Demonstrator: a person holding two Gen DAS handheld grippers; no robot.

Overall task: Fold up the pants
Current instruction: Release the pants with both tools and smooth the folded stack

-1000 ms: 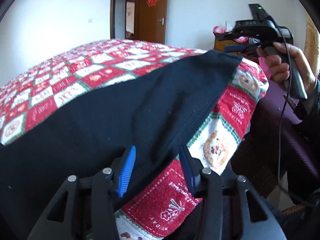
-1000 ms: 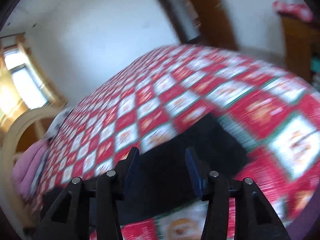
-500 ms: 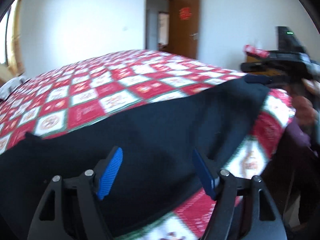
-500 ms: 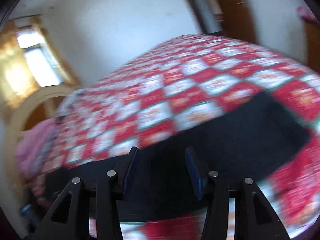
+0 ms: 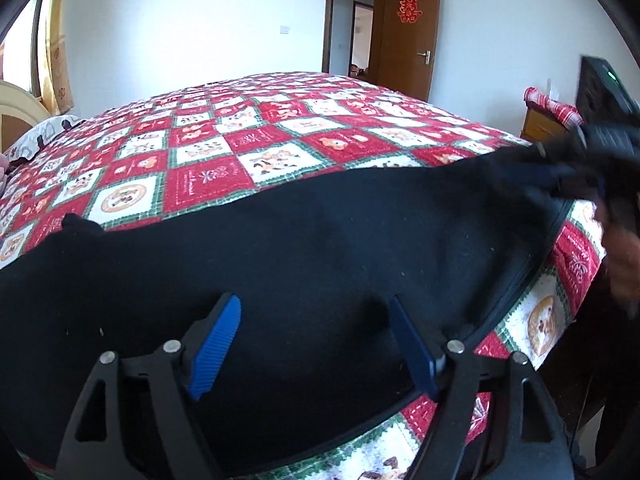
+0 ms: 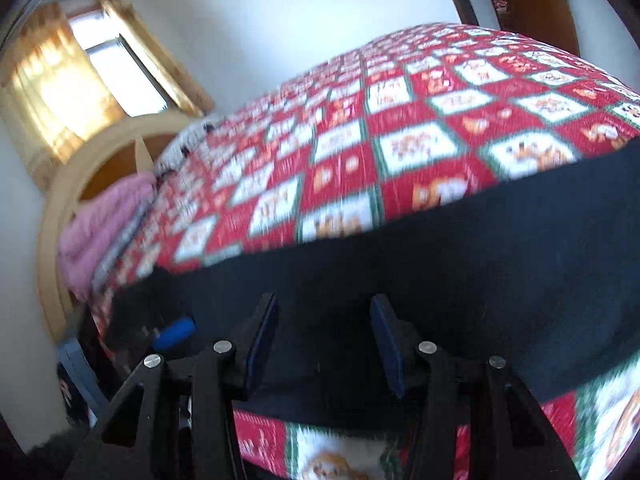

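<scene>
**Both grippers spread wide over dark pants on the bed**

Fingers of the left gripper (image 5: 316,320) stand apart, holding nothing, above the black pants (image 5: 280,248) lying flat along the near edge of the red patterned quilt (image 5: 208,176). Right gripper (image 6: 324,320) is likewise parted over the cloth; its view is motion-blurred. Quilt lettering is too small to read. A red paper character (image 5: 409,11) hangs on the door (image 5: 412,36).

The black pants (image 5: 320,248) are lying spread flat along the near edge of the bed (image 5: 248,148), stretching lengthwise from left to right across its red, white and green patchwork cover. Their dark cloth is looking smooth, with a stitched seam running along the right end.
</scene>
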